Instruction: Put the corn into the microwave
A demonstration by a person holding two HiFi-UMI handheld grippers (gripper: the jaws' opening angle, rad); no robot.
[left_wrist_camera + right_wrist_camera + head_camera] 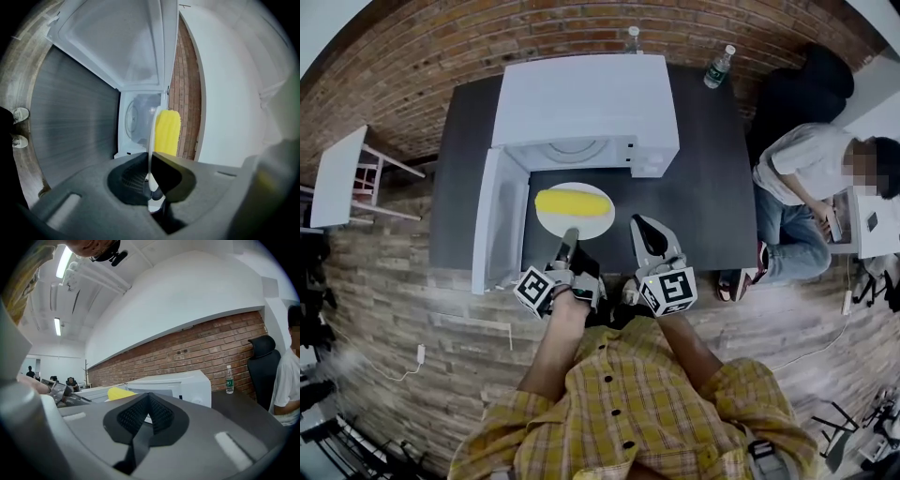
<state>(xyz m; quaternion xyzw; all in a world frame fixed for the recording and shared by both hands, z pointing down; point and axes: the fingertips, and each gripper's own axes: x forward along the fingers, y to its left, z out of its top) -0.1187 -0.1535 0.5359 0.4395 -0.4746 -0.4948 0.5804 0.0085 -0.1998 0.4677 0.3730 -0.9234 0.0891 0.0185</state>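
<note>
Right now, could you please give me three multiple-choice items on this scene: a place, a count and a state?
1. Where does the corn lie? A on the plate; B inside the microwave; C on the floor.
2. How many bottles stand behind the microwave? A one; B two; C four.
3. The microwave's door is: A shut; B open; C missing.
Answers: 1 A, it rests on the white plate in front; 2 B, two stand by the wall; 3 B, it swings out leftward.

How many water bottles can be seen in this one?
2. One bottle stands behind the microwave; the other bottle at the table's far right corner. The microwave may hide more.
</note>
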